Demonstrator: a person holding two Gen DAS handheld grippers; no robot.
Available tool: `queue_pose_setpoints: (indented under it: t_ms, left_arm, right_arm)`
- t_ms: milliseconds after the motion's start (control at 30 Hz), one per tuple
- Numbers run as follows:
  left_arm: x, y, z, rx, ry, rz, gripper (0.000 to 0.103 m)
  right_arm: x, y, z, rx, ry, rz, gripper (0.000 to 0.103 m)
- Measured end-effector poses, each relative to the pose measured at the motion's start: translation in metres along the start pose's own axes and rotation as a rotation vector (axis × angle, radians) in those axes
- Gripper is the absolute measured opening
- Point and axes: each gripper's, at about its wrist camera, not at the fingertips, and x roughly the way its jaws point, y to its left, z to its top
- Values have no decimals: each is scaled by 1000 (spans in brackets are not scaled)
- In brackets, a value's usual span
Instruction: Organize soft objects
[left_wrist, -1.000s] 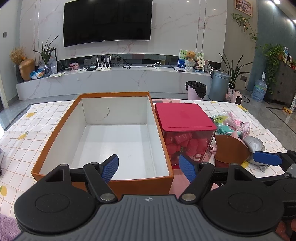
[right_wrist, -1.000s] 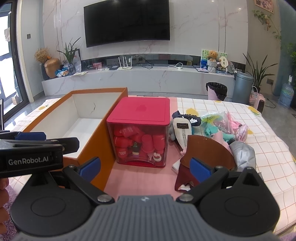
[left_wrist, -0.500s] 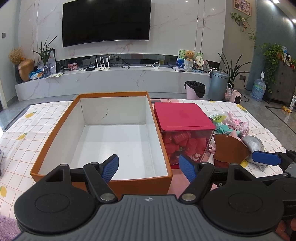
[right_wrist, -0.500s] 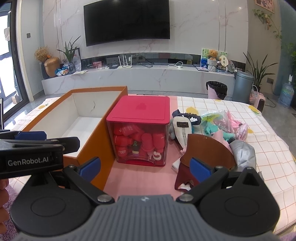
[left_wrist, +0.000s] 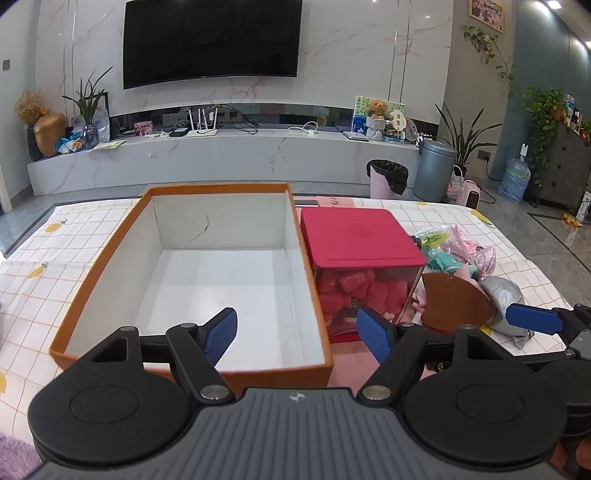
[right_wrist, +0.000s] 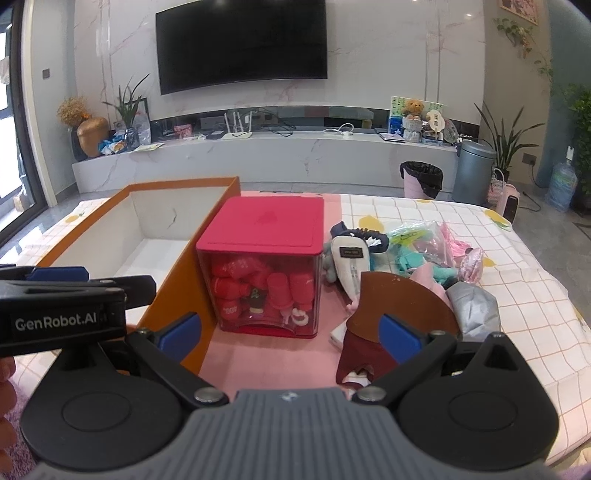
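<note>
An orange box (left_wrist: 110, 254) with a white, empty inside sits on the checked tablecloth; it also shows in the right wrist view (right_wrist: 177, 280). To its right stands a clear container with a red lid (left_wrist: 354, 236) (right_wrist: 262, 225), full of red soft items. Right of it lies a pile of soft objects (right_wrist: 421, 251): a brown piece (right_wrist: 399, 299), a grey pouch (right_wrist: 476, 306), a white and navy item (right_wrist: 351, 258), teal and pink pieces. My left gripper (left_wrist: 297, 334) is open and empty over the box's near edge. My right gripper (right_wrist: 290, 332) is open and empty before the container.
A pink mat (right_wrist: 258, 354) lies under the container. The table's right edge (right_wrist: 569, 332) is near the pile. A purple fuzzy thing (left_wrist: 14, 458) shows at the lower left. A TV wall, a marble bench and bins stand behind.
Both grippers have drifted very slightly; the jaws stay open and nothing on the table has moved.
</note>
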Motion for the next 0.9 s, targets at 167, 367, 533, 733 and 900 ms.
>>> queue_pose_setpoints:
  t_ms: [167,367,533,733,900]
  left_arm:
    - [5,-15,15,24,-4,-30,87]
    - [13,-34,34,61,-23,-56,87]
    - [26,-52,43,70,-2,-99,87]
    - [49,-92,35,166,41,-192,87]
    - [65,-130,14,296,59,-272,87]
  right_arm:
    - [1,-14,11,22,3,-31,100]
    - [18,-48,23,44,79,-150,100]
    - [37,-101,41,137,171,-209,100]
    - [82,-165,56,228,321,-201,100]
    - [123,-209,47,354,413,-229,100]
